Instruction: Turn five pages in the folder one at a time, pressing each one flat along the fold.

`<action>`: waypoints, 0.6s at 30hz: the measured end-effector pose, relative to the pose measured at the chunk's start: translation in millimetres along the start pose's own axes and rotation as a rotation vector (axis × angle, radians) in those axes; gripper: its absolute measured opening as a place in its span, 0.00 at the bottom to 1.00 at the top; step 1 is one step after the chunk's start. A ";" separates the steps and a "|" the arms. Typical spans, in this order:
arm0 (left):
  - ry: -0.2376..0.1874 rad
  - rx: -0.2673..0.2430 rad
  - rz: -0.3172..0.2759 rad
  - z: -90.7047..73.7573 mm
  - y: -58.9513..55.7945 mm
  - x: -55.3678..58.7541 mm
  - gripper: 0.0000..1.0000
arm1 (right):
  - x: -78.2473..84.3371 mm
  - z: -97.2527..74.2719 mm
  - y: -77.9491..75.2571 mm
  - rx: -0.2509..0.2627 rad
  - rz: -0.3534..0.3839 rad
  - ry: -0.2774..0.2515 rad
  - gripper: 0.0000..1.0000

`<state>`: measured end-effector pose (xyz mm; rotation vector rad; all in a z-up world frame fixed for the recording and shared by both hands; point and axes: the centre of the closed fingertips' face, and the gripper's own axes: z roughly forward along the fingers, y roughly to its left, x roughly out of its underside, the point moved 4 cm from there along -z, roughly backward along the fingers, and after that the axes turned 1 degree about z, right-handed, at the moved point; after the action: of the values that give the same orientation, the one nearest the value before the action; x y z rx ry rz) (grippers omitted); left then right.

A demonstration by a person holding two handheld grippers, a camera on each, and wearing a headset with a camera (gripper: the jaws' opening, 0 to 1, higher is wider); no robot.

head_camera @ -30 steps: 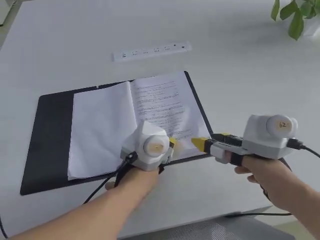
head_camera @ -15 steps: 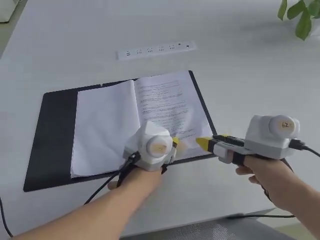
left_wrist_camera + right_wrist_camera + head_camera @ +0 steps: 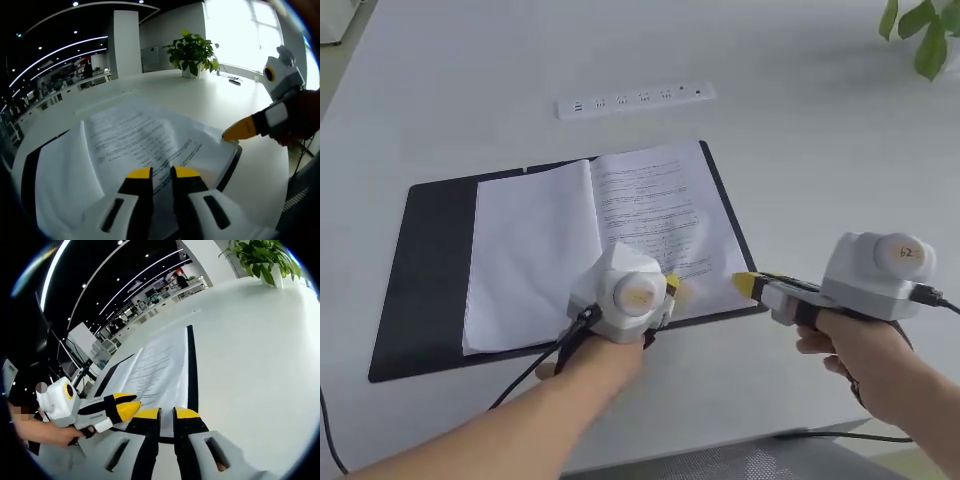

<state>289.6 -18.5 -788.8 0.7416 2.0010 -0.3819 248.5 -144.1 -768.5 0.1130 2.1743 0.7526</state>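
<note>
Squarely open on the white worktop (image 3: 820, 150), toward its near edge: a black folder (image 3: 430, 260), with a blank sheet (image 3: 530, 250) to the left of the fold and a printed page (image 3: 655, 215) to the right, both lying fairly flat.

Low over or on the bottom part of the printed page, just right of the fold: the left gripper (image 3: 670, 287), fingers (image 3: 139, 173) drawn narrow with nothing between them, pointing across the text.

At the page's lower right corner, touching or just beside its edge: the right gripper (image 3: 745, 286), fingers (image 3: 187, 413) likewise nearly closed. Cannot tell whether pinching a sheet or not.

Judged as the start of a page turn rather than the pressing part, with the left gripper steadying the stack and the right at the free corner. Count of pages turned so far: not readable from this.

Next, probably: catch a single sheet at that corner, lift and carry it over to the left, then run closed fingers down the fold to flatten it. Worth separating only one sheet, and getting the left gripper clear of its path.

Farther back, well apart from the folder: a white power strip (image 3: 635, 100). At the far right corner, a green plant (image 3: 925, 35). Trailing from the left gripper toward the near edge, a dark cable (image 3: 530, 370).
</note>
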 end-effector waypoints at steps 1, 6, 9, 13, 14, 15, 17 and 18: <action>0.000 0.000 0.001 0.0 0.0 0.0 0.13 | -0.6 0.0 -0.7 0.000 0.004 -0.001 0.06; 0.003 0.000 0.001 0.0 0.0 -0.1 0.13 | -1.6 -1.3 -1.3 0.006 0.010 -0.003 0.00; 0.005 0.000 -0.001 0.2 0.0 -0.4 0.14 | -2.4 -1.9 0.8 0.008 0.005 -0.006 0.00; -0.003 0.002 -0.026 0.3 0.2 -0.8 0.14 | -4.6 -2.0 -1.0 0.007 0.006 -0.013 0.00; -0.005 0.005 -0.029 0.2 0.7 -0.9 0.14 | -5.2 -2.8 0.6 0.006 0.006 -0.016 0.00; -0.004 0.013 -0.033 0.0 1.1 -1.6 0.14 | -6.6 -3.9 2.8 0.002 0.010 -0.020 0.00; 0.008 0.025 -0.047 -1.7 3.5 -3.2 0.13 | -10.1 -5.5 5.6 -0.007 0.010 -0.030 0.00; 0.017 0.024 -0.051 -3.2 5.2 -3.4 0.13 | -11.8 -6.2 6.5 -0.009 0.010 -0.036 0.00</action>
<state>292.1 -14.0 -784.1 0.7123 2.0373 -0.4319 250.7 -145.5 -753.9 0.1318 2.1372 0.7609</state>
